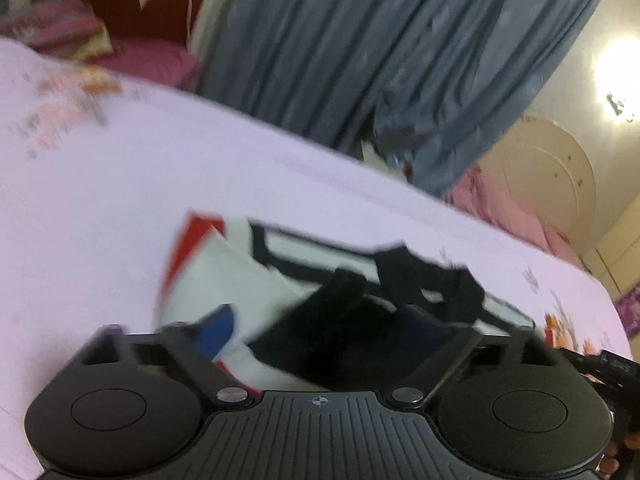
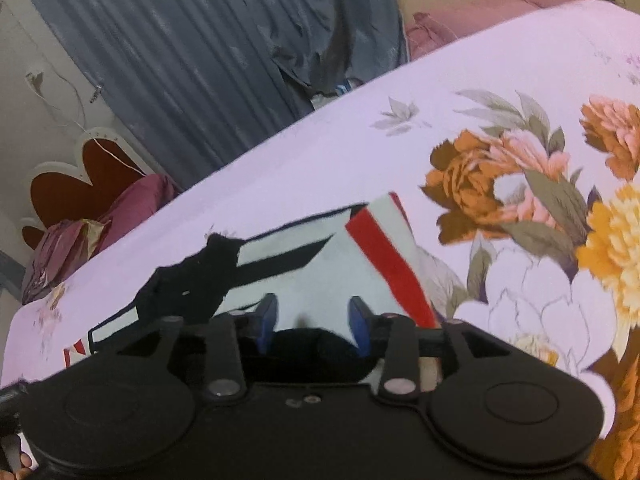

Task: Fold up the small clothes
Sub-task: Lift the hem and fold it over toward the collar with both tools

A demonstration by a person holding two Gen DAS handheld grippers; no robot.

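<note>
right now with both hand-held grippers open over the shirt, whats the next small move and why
Probably ease both back and check the fold. The right hand-held gripper has nothing between its blue pads, the left hand-held gripper looks wide open, and the white shirt lies flat on the floral bedsheet, its black trim still rumpled.

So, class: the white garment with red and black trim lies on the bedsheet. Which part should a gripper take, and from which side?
Probably the red-trimmed edge of the white garment. It lies flat at the outer border on the bedsheet, free of the black piece, so the open right gripper could slide in low from the sheet side.
</note>
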